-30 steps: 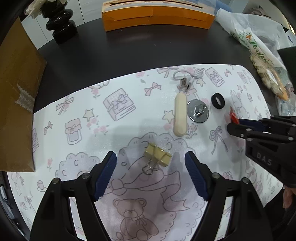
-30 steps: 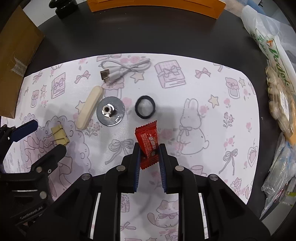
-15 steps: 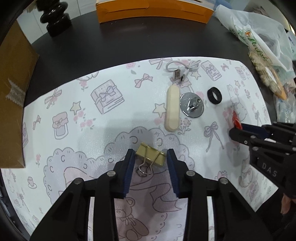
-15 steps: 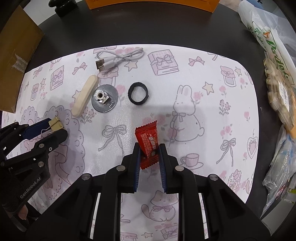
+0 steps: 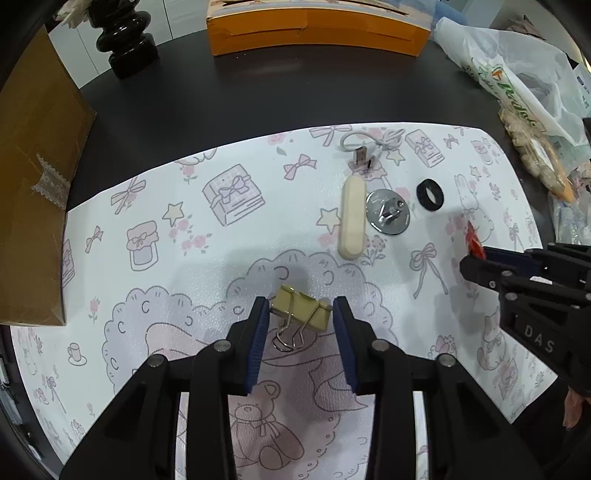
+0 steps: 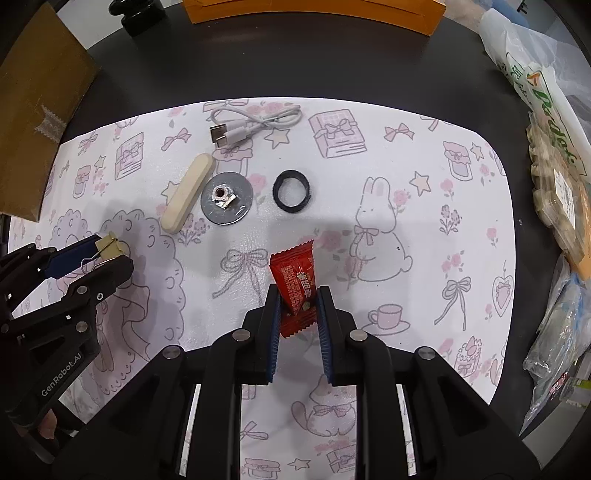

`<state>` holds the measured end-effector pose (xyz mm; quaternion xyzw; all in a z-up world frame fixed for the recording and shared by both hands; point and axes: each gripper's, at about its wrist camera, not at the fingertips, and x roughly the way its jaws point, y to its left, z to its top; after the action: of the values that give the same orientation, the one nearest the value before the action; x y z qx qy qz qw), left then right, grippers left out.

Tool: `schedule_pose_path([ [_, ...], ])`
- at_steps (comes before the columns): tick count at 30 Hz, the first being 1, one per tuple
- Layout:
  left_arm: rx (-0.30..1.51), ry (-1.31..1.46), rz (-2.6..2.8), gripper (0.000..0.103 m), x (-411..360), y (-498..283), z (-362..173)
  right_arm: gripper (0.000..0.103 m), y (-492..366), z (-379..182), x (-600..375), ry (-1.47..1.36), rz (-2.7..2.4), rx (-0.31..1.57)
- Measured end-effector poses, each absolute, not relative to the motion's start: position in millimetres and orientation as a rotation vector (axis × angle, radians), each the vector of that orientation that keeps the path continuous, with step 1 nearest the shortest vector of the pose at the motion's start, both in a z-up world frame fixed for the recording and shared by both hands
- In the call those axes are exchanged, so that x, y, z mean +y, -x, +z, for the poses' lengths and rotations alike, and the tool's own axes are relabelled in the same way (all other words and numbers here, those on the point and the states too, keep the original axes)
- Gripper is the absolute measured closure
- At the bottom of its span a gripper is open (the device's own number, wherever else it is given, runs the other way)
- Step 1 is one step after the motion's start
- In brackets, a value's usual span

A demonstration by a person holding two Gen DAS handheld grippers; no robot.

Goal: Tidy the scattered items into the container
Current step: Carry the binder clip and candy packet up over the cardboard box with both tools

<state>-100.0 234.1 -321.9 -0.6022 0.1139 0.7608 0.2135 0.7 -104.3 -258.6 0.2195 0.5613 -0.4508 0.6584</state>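
On the patterned mat [image 5: 155, 206] lies a gold binder clip [image 5: 301, 314], and my left gripper [image 5: 300, 325] is shut on it, a blue pad against each end. In the right wrist view that clip [image 6: 110, 249] shows between the left gripper's fingers [image 6: 103, 273]. My right gripper [image 6: 295, 295] is shut on a red candy packet [image 6: 293, 273] just above the mat. From the left wrist view only the packet's tip [image 5: 474, 240] sticks out of the right gripper [image 5: 476, 258]. An orange box [image 5: 317, 33] stands at the table's far edge.
Loose on the mat are a white USB cable [image 6: 251, 122], a beige oblong piece [image 6: 188, 192], a metal washer with a nut [image 6: 226, 202] and a black ring [image 6: 291, 191]. A brown cardboard box [image 5: 33, 177] stands left, plastic bags [image 5: 524, 96] right, a black stand [image 5: 125, 40] far left.
My left gripper went from wide open to shut around the binder clip. The right gripper keeps its hold on the candy packet and has drawn back a little from the loose items.
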Motion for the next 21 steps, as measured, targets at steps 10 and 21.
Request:
schedule_pose_path([
  [10,0.306,1.633,2.163,0.068,226,99,-303,0.084,-7,-242,-91,-0.470,-1.011,1.232],
  [21,0.229,1.553,2.207,0.068,204,98,-258,0.084,-16,-210,-47,-0.415,-0.966,1.155],
])
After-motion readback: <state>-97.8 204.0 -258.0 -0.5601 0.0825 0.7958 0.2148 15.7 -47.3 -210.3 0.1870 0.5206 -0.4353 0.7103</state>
